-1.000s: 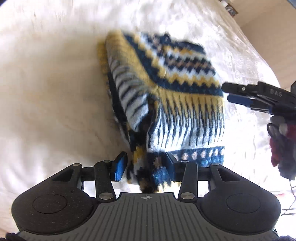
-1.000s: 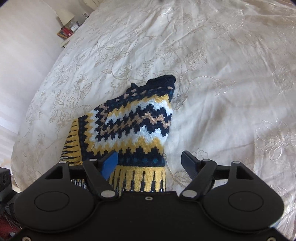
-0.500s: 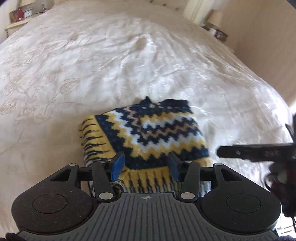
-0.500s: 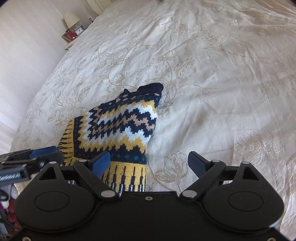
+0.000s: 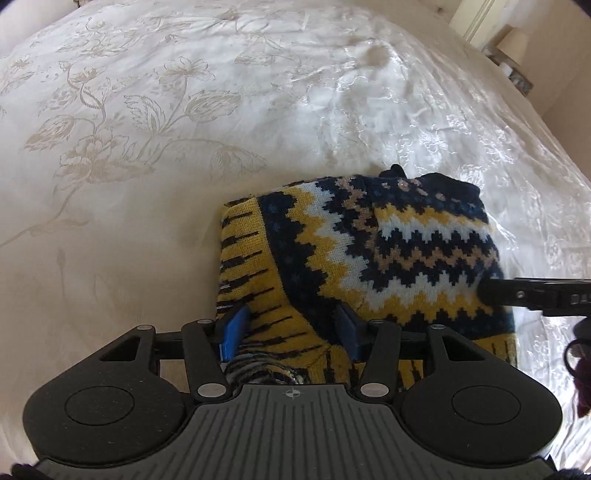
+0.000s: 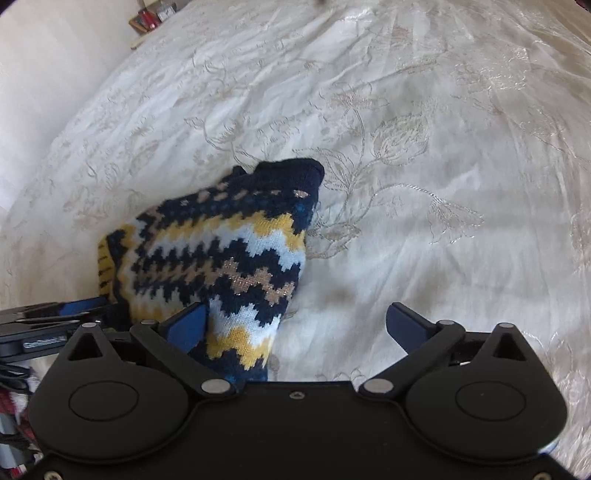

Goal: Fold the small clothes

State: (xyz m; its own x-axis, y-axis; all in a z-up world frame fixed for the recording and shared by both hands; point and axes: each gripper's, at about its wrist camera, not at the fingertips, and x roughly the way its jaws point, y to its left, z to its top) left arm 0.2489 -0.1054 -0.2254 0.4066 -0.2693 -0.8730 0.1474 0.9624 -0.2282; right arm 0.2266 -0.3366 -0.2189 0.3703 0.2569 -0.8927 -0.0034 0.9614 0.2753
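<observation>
A small knitted sweater with navy, yellow, white and tan zigzags lies folded on the bed. It also shows in the right wrist view. My left gripper is open, its jaws low over the sweater's near yellow edge, knit between them but not clamped. My right gripper is wide open at the sweater's right side; its left finger is against the knit. It enters the left wrist view from the right, touching the sweater's right edge.
A cream bedspread with embroidered flowers covers the bed. A bedside shelf with small items sits at the far left, and a lamp at the far right.
The left gripper let go of the sweater and now hovers low over its near edge. Both grippers moved closer to the folded sweater, and the right gripper has come against its right side.
</observation>
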